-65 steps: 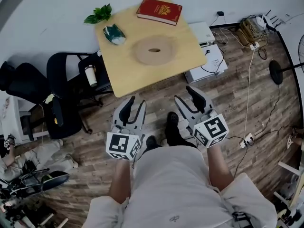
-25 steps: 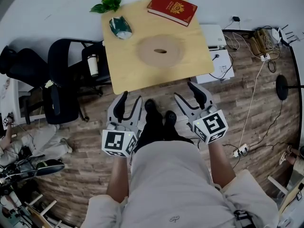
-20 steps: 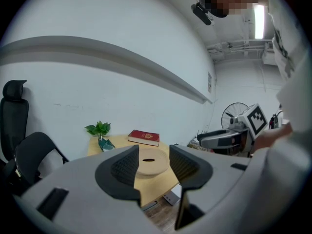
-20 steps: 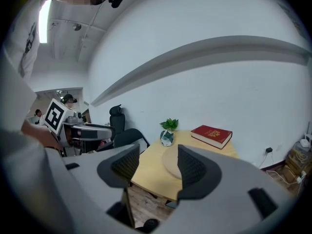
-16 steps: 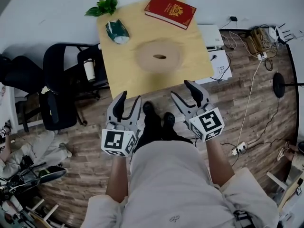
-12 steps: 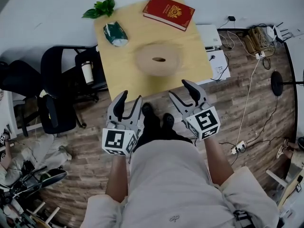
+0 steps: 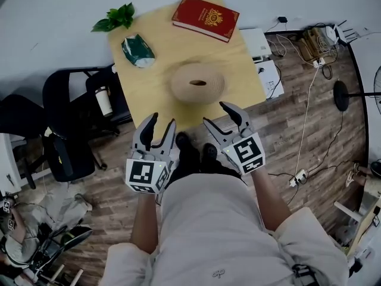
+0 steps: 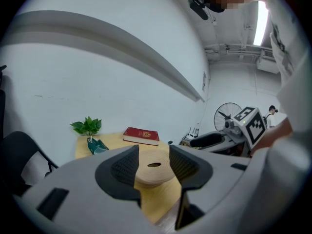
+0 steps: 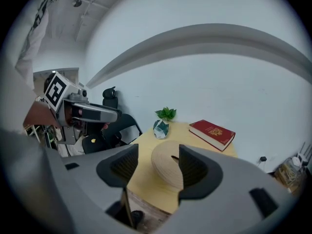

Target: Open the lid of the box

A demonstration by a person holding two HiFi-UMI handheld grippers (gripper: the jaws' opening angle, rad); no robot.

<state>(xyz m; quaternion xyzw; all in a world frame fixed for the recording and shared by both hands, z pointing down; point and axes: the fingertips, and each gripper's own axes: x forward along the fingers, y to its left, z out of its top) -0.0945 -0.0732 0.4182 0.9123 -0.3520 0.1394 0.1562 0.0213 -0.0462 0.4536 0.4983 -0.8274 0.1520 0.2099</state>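
Box (image 7: 198, 96) looks light, rigid; pinch lid (image 7: 186, 80) rim. Short of box: your left gripper (image 7: 162, 121) agape, right gripper (image 7: 218, 114) just widened, both empty.

The person's left forearm (image 7: 144, 222) and right forearm (image 7: 269, 202) reach forward from the torso (image 7: 208, 231), holding the left gripper (image 7: 162, 123) and the right gripper (image 7: 218, 115) side by side, well apart and tilted somewhat downward. The left gripper's jaws stand apart, pressing on nothing. The right gripper's jaws are spread wide, and its pads grip nothing either.
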